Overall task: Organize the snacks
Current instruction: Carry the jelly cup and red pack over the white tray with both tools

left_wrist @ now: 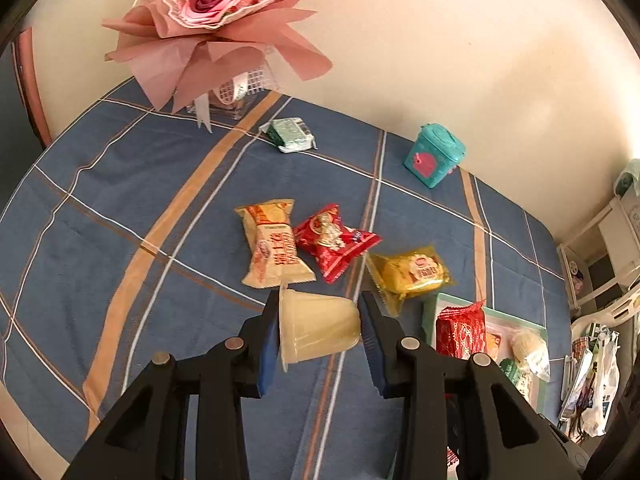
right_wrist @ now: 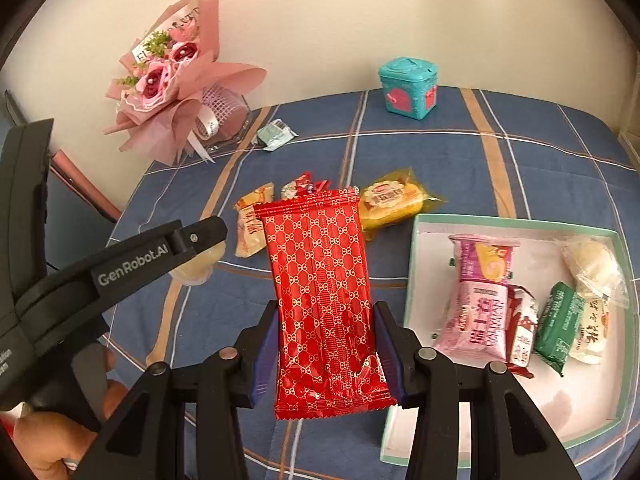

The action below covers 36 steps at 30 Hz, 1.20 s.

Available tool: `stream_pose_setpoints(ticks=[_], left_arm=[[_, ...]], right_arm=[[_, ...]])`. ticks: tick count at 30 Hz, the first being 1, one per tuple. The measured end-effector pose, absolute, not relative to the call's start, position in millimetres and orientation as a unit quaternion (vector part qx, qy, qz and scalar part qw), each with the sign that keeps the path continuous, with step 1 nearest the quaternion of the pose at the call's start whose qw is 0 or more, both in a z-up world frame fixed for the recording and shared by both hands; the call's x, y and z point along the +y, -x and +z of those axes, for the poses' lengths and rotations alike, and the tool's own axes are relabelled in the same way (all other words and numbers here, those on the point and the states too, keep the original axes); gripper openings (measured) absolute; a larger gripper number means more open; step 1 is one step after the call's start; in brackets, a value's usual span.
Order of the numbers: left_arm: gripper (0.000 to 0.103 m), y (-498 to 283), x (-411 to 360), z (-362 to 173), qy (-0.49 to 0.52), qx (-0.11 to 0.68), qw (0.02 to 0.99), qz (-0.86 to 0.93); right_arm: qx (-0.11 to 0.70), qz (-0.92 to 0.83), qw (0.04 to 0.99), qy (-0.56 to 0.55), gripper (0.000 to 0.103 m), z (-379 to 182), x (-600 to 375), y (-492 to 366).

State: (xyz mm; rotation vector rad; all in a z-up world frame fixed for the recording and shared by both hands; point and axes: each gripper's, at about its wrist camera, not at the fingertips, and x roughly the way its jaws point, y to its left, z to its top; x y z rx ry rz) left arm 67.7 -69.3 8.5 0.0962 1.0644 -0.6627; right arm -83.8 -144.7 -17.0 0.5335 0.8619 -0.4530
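My left gripper (left_wrist: 320,332) is shut on a pale yellow jelly cup (left_wrist: 320,326), which lies sideways between the blue pads, above the blue plaid tablecloth. Just beyond it lie a cream and orange packet (left_wrist: 274,248), a red packet (left_wrist: 334,240) and a yellow packet (left_wrist: 412,272). My right gripper (right_wrist: 326,344) is shut on a long red packet with a gold pattern (right_wrist: 320,280), held up left of the green-rimmed tray (right_wrist: 516,222). The tray holds several snacks, among them a pink packet (right_wrist: 480,300) and a green packet (right_wrist: 558,320). The left gripper (right_wrist: 208,248) with the cup (right_wrist: 198,268) shows at the left.
A pink bouquet (right_wrist: 172,80) stands at the back left by the wall. A small green packet (right_wrist: 274,134) lies near it. A teal box (right_wrist: 408,88) sits at the back edge. A person's hand (right_wrist: 52,440) holds the left gripper. Shelves and bags (left_wrist: 596,380) stand right of the table.
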Motion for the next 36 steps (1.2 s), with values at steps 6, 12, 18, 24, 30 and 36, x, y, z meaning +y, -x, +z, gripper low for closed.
stream_pose_setpoints(ticks=[6, 12, 18, 24, 30, 36], left_arm=[[0.039, -49.3, -87.9, 5.9, -0.055, 0.501, 0.799, -0.326], [0.039, -23.6, -110.7, 1.4, -0.078, 0.500, 0.790, -0.347], [0.039, 1.9, -139.6, -9.0, -0.113, 0.501, 0.776, -0.366], [0.039, 16.8, -171.2, -33.4, -0.141, 0.513, 0.758, -0.377], [0.039, 26.2, -189.4, -53.9, -0.150, 0.531, 0.743, -0.378], [0.036, 35.3, -198.0, -55.6, -0.165, 0.524, 0.743, -0.383]], right_arm=[[0.412, -0.237, 0.839, -0.263, 0.048, -20.8, -165.0, 98.4], [0.406, -0.261, 0.828, -0.284, 0.048, -21.7, -194.8, 123.0], [0.391, -0.297, 0.813, -0.312, 0.048, -21.8, -227.3, 158.1], [0.377, -0.325, 0.798, -0.339, 0.048, -25.2, -255.4, 191.3], [0.375, -0.343, 0.784, -0.357, 0.048, -32.9, -279.5, 214.9], [0.379, -0.350, 0.774, -0.368, 0.048, -40.9, -292.4, 226.3]])
